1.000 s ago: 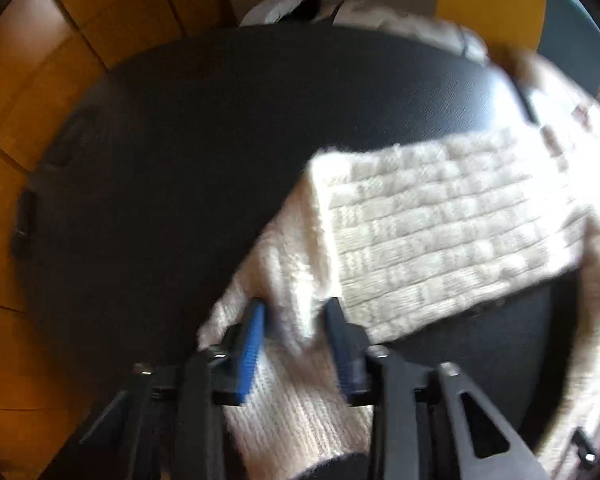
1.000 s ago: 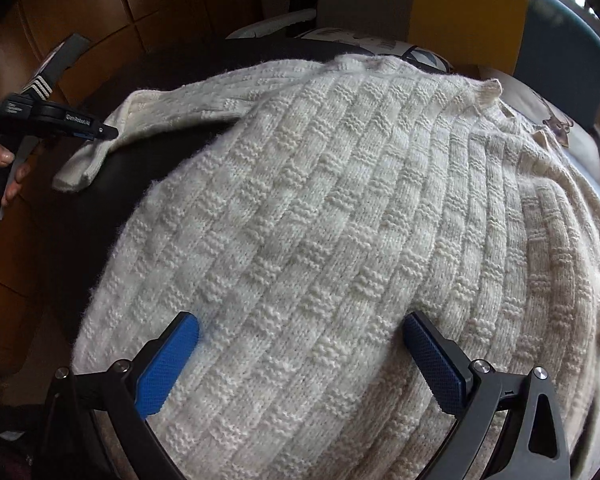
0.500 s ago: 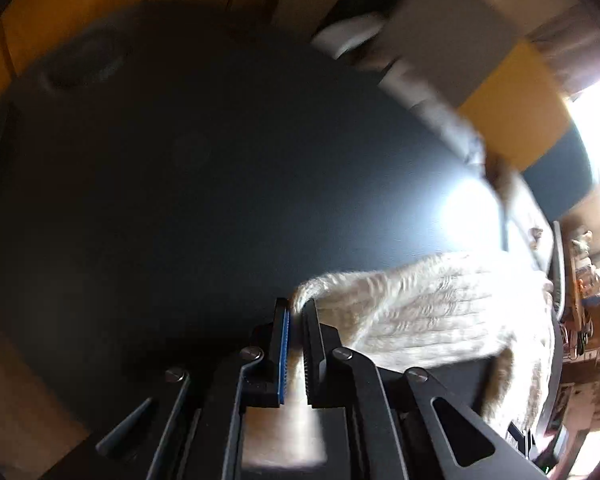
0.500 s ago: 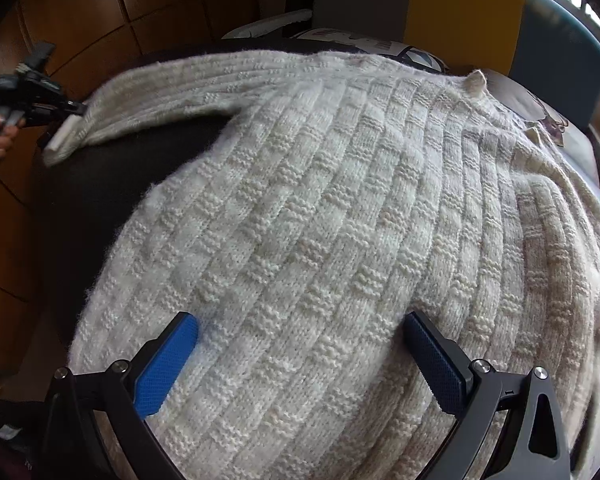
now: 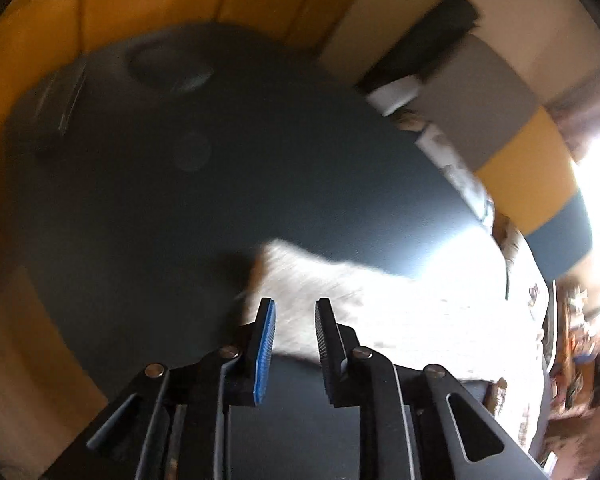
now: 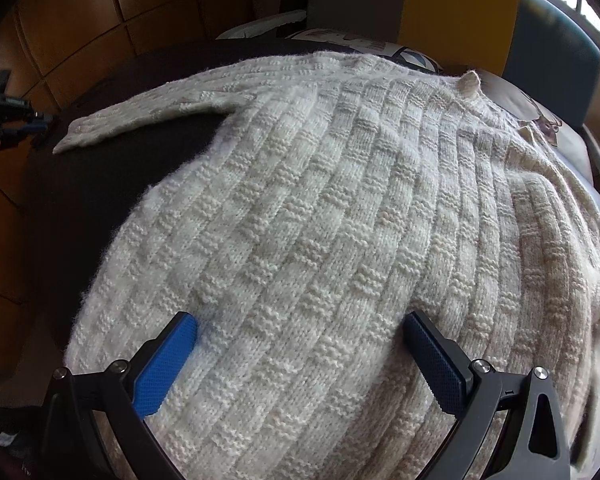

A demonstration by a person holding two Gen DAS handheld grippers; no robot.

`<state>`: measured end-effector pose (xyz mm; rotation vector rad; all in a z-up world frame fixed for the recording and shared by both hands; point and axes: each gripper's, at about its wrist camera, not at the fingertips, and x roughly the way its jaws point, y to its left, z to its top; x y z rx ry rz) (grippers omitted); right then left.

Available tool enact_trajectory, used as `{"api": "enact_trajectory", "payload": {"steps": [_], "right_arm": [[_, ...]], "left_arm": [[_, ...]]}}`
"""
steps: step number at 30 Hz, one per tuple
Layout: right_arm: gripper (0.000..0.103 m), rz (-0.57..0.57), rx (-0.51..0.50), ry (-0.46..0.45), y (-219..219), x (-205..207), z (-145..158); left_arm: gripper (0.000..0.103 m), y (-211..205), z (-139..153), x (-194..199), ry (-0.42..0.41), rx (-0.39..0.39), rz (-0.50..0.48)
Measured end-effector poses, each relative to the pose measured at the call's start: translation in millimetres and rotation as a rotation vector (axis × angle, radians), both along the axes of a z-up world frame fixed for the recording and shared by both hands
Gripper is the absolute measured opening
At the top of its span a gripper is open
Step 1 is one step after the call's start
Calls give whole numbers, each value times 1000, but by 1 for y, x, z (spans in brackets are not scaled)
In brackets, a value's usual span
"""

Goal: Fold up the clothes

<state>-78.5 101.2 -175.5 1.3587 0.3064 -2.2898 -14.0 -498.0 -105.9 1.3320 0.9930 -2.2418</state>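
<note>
Fingers on the left gripper (image 5: 295,310) sit a little apart with nothing pinched between them; the cuff end of the sweater sleeve (image 5: 300,276) lies on the dark round table (image 5: 180,208) just past the tips, pretty blurry in that view. Right gripper (image 6: 300,328) has its blue-padded fingers (image 6: 168,360) spread wide, resting down on the cream basket-weave knit sweater (image 6: 320,220), with the body of it running between them and well ahead. Sleeve stretches out flat ahead and to the left of the right fingers, its cuff ending just short of the left gripper seen at the far left edge. Beyond the sweater's collar there's a chair back (image 6: 460,12) in grey, yellow and teal blocks.
</note>
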Motion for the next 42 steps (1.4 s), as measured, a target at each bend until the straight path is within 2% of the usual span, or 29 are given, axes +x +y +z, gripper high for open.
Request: {"api": "enact_trajectory", "payload": {"steps": [2,3,4,7,8,9,10,11,12,14,16,17,20,23,24,26,28,31,33,34,36,38,41,42], "right_arm": [[103,-2,2,-2,0,0,0],[103,-3,3,-3,0,0,1],[103,-4,3,-4,1,-1,1],[103,-5,5,-6,1,-1,1],[103,-6,6,-7,2,-1,1],[103,-6,6,-8,1,-1,1],[103,-7,8,-9,1,-2,1],[103,-7,8,-11,1,-2,1],[103,-7,10,-14,1,-3,1],[103,-8,16,-23,0,-4,2],[103,-9,19,-30,0,-6,2],[103,-8,18,-30,0,-6,2],[103,-7,15,-28,0,-8,1],[103,-6,10,-24,0,-11,0],[103,-7,8,-24,0,-12,0],[103,-6,6,-23,0,-14,0],[103,-5,1,-21,2,-15,0],[103,-3,-8,-10,3,-12,-2],[103,9,-11,-18,4,-12,-1],[103,12,-19,-30,6,-14,1],[103,4,-66,-66,14,-17,9],[103,-24,-117,-78,29,-20,19],[103,-86,-115,-50,63,-26,30],[103,-104,-106,-51,77,-27,30]], "left_arm": [[27,-9,-27,-3,-45,65,21],[32,-5,-41,-1,-67,67,17],[33,-3,-49,-4,-89,57,7],[41,6,-46,-13,-92,-29,5],[43,13,-46,-18,-107,-75,-6],[42,25,-47,-25,-137,-166,-36],[40,40,-46,-33,-171,-281,-87],[19,56,-45,-41,-184,-365,-141],[7,66,-43,-46,-174,-380,-168],[7,67,-28,-48,-110,-353,-136],[7,54,-4,-41,-21,-346,-39],[7,46,-1,-39,-11,-339,-1],[7,22,-9,-41,-83,-344,60],[7,19,-40,-53,-214,-373,17],[8,20,-46,-55,-234,-375,6],[9,23,-43,-53,-220,-368,7],[13,21,-35,-47,-192,-313,42],[13,24,-3,-16,-61,-222,153],[16,46,11,-1,44,-125,104],[16,67,13,4,99,-40,26],[17,115,9,8,132,44,-132],[17,177,-1,14,128,106,-296],[18,274,-20,23,104,195,-533],[19,303,-28,22,80,198,-587]]}}
